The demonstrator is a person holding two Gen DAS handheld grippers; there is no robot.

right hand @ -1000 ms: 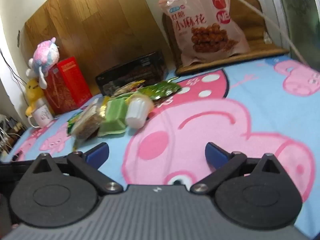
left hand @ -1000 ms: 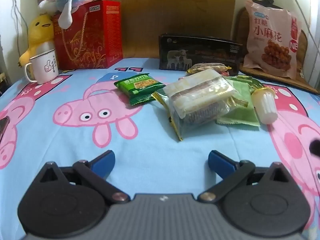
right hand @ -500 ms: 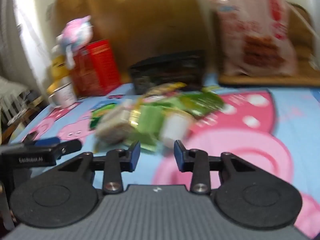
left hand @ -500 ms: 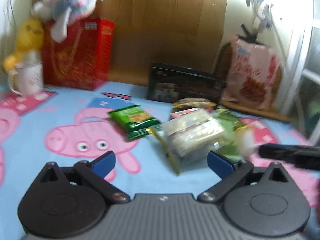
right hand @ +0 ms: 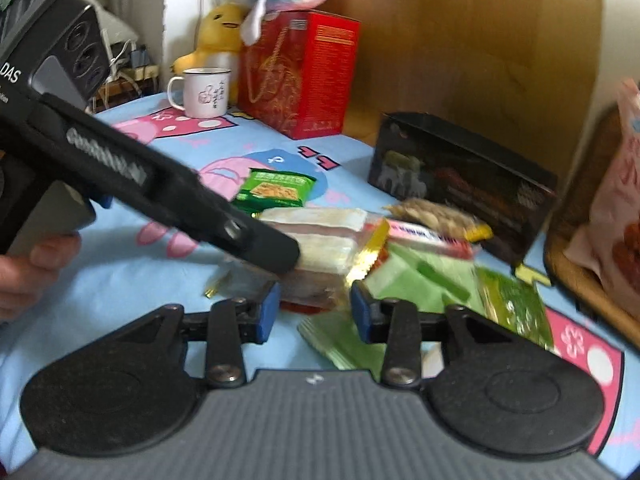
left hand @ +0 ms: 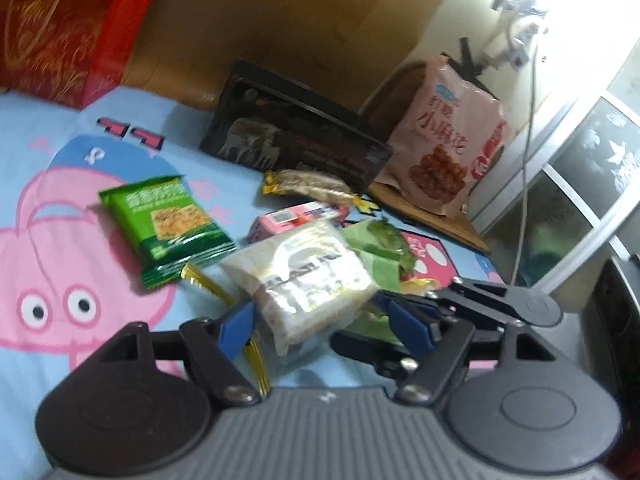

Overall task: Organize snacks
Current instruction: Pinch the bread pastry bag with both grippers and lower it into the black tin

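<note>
both grippers have closed in on the snack pile on my blue pig-print cloth (left hand: 60, 360) since a second ago. my left gripper (left hand: 320, 330) has gone from hovering well back to flanking the clear plastic pack of pale wafer bars (left hand: 304, 280), jaws wide, whether the pads touch it i cannot tell. my right gripper (right hand: 314, 314) has narrowed from wide to a part-open gap beside the flat pale green packet (right hand: 420, 280), holding nothing.
</note>
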